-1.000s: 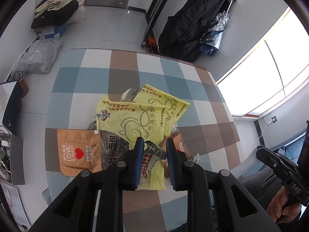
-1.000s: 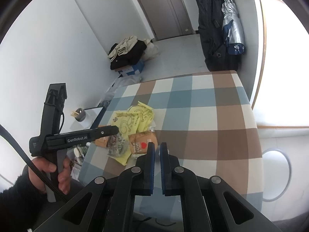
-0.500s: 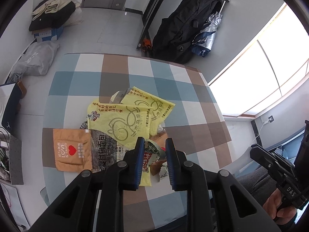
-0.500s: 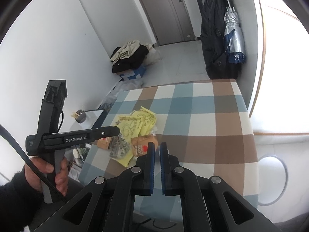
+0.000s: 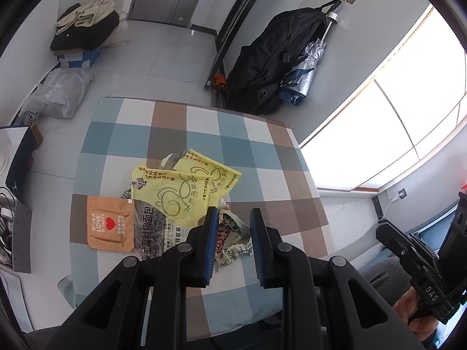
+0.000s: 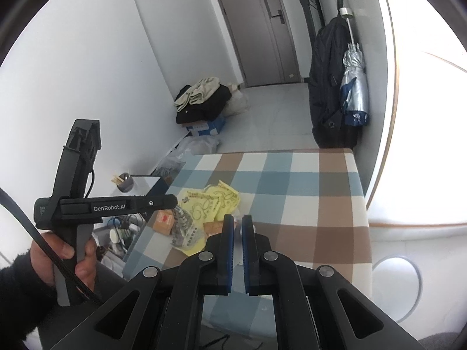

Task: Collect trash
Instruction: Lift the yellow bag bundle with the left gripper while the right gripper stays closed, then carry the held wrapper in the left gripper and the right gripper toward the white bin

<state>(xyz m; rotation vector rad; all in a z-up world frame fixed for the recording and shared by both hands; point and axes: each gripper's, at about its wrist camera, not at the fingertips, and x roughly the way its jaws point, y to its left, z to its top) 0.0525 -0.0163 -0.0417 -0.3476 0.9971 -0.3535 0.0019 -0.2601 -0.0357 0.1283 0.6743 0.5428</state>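
Observation:
A heap of wrappers lies on the checked table (image 5: 262, 157): two yellow printed bags (image 5: 186, 186), an orange "LOVE & TASTY" packet (image 5: 109, 227), a grey printed packet (image 5: 151, 227) and a crumpled white and red wrapper (image 5: 232, 239). My left gripper (image 5: 233, 221) is open and held above the table, its fingers framing the crumpled wrapper. My right gripper (image 6: 238, 224) is shut and empty, held high near the table's front edge. The heap shows in the right wrist view too (image 6: 210, 204).
A black backpack (image 5: 271, 61) and a silver folded umbrella (image 5: 306, 70) hang on the far wall. Clothes on a box (image 5: 84, 29) and a grey bag (image 5: 55, 96) lie on the floor to the left. A white round object (image 6: 397, 285) sits on the floor at right.
Both grippers have risen and drawn back from the table, so the heap looks smaller. The left jaws have opened wider over the crumpled wrapper. The right gripper stays shut.

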